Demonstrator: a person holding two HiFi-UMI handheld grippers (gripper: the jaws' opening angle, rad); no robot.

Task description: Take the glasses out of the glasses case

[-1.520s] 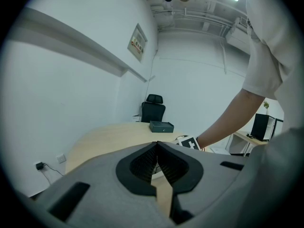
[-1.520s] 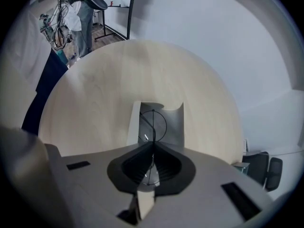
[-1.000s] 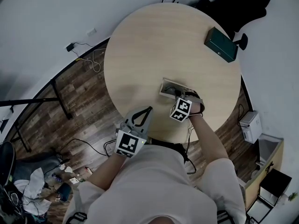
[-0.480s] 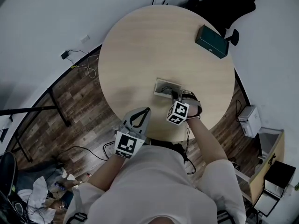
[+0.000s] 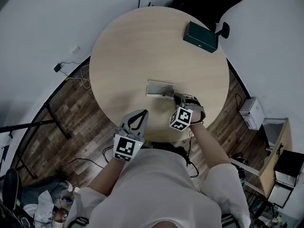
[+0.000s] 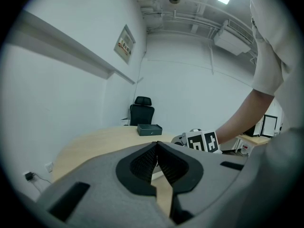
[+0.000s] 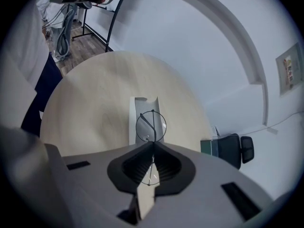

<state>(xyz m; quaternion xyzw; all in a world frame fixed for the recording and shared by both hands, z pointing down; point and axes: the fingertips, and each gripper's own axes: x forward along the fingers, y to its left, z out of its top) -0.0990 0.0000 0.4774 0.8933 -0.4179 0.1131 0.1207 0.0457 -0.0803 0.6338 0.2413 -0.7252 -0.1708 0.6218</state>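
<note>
Glasses (image 7: 151, 126): pinched in the closed jaws of the right gripper (image 7: 153, 144), at the case's right end.
Glasses case (image 5: 159, 87): open, on desk (image 5: 133, 42).
Left gripper (image 6: 157, 144): jaws closed, empty.

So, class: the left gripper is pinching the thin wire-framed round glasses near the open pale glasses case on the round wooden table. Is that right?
Wrong hand: the right gripper is pinching the thin wire-framed round glasses near the open pale glasses case, as the right gripper view shows.
</note>
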